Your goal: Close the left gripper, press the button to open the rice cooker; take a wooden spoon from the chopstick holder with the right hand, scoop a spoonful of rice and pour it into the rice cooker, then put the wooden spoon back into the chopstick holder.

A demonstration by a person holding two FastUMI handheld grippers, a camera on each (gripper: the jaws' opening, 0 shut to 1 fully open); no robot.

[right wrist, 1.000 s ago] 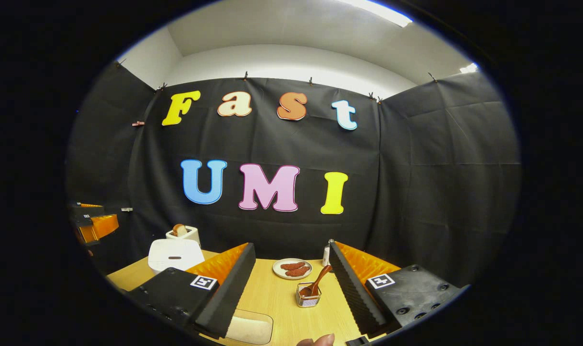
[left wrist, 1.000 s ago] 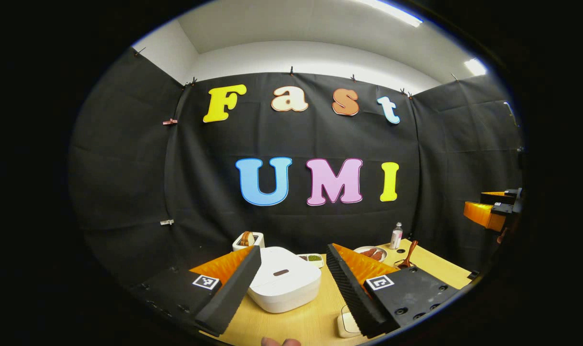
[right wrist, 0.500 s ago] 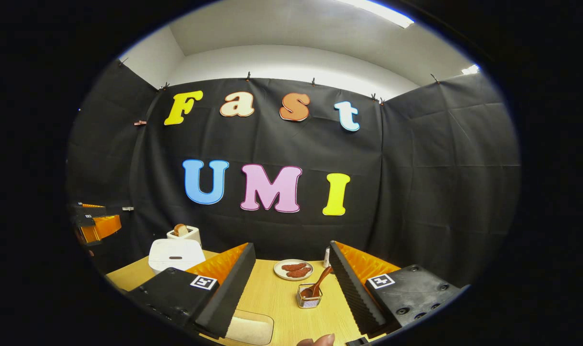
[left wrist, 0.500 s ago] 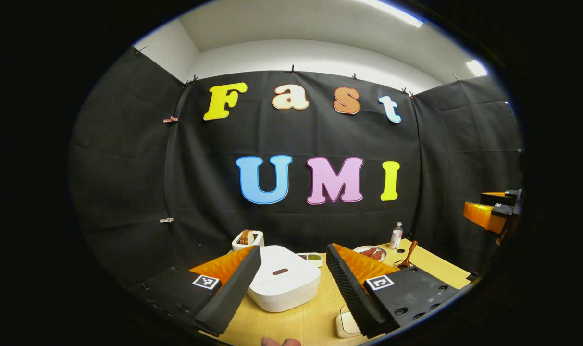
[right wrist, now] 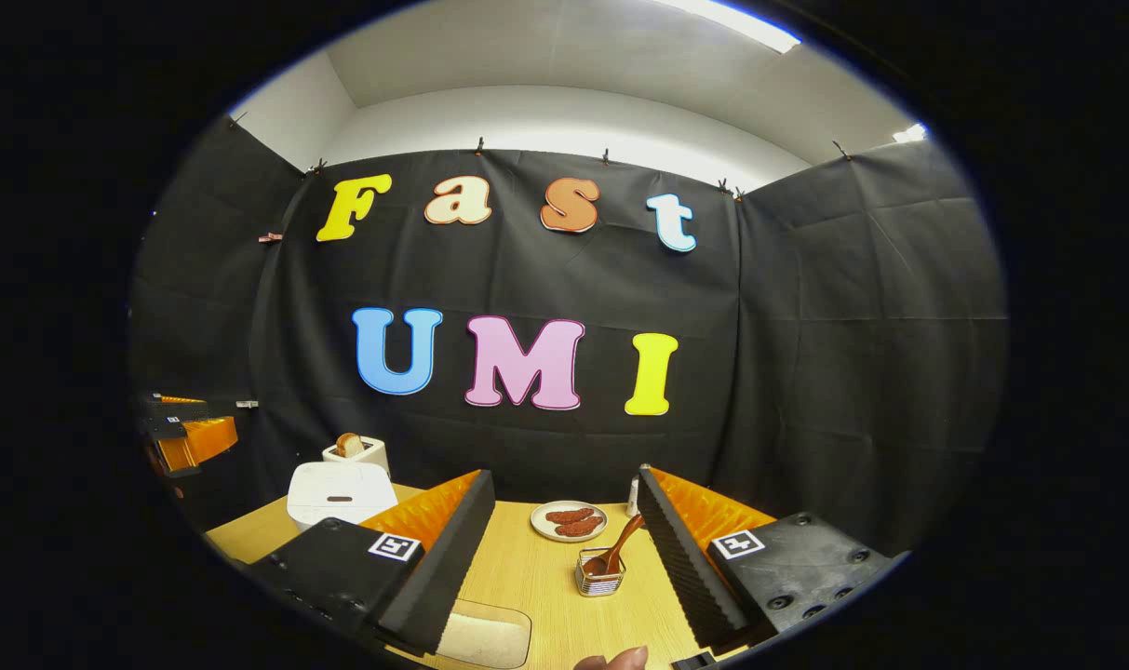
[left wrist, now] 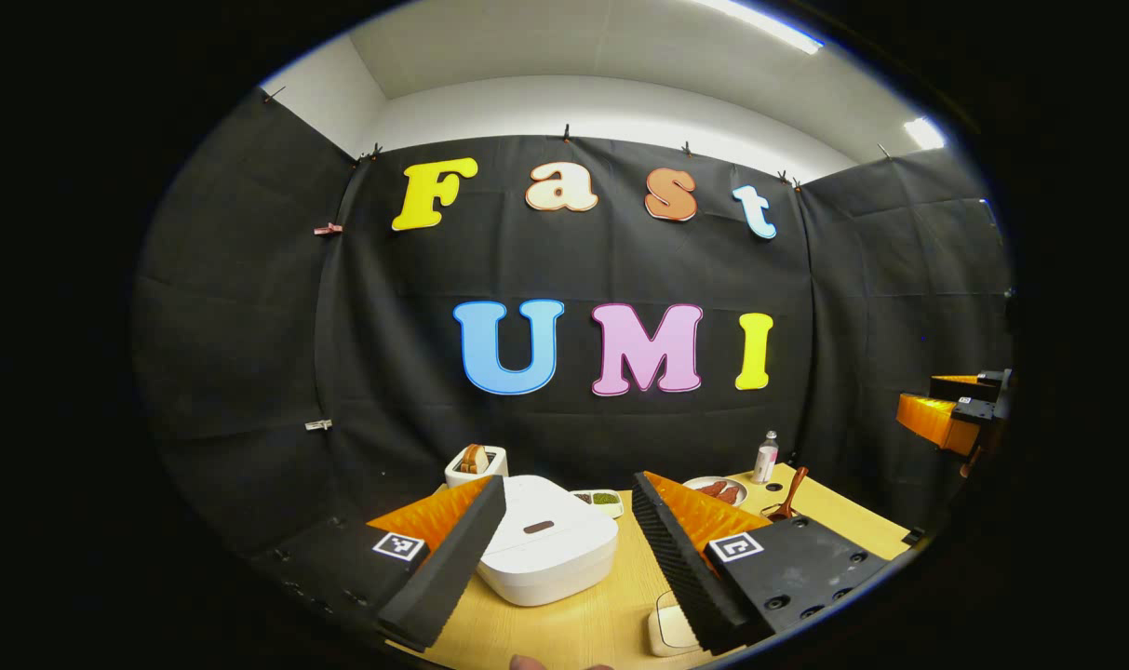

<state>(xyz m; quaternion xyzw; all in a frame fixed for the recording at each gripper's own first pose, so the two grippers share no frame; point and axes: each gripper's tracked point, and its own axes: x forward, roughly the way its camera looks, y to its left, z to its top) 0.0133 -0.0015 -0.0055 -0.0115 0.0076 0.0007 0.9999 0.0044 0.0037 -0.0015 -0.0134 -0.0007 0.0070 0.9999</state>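
A white rice cooker (left wrist: 547,551) with its lid down sits on the wooden table (left wrist: 583,625), and the dark button (left wrist: 538,527) lies on its top. My left gripper (left wrist: 569,482) hovers open just in front of it, the cooker showing between the fingers. A wooden spoon (right wrist: 617,547) leans in the wire chopstick holder (right wrist: 598,579), ahead of my open right gripper (right wrist: 564,475), which holds nothing. A shallow dish of rice (right wrist: 482,638) lies near the table's front edge, partly hidden by a finger. The cooker (right wrist: 339,493) stands at the left in the right gripper view.
A toaster (left wrist: 476,462) with bread stands behind the cooker. A small dish (left wrist: 604,501), a plate of sausages (right wrist: 569,521) and a small bottle (left wrist: 767,456) sit toward the back. The other gripper shows at the right edge (left wrist: 946,414) and the left edge (right wrist: 187,433).
Both grippers have stayed open and held almost still. The left gripper view has drifted very slightly, and the thumb at its bottom edge has sunk lower.
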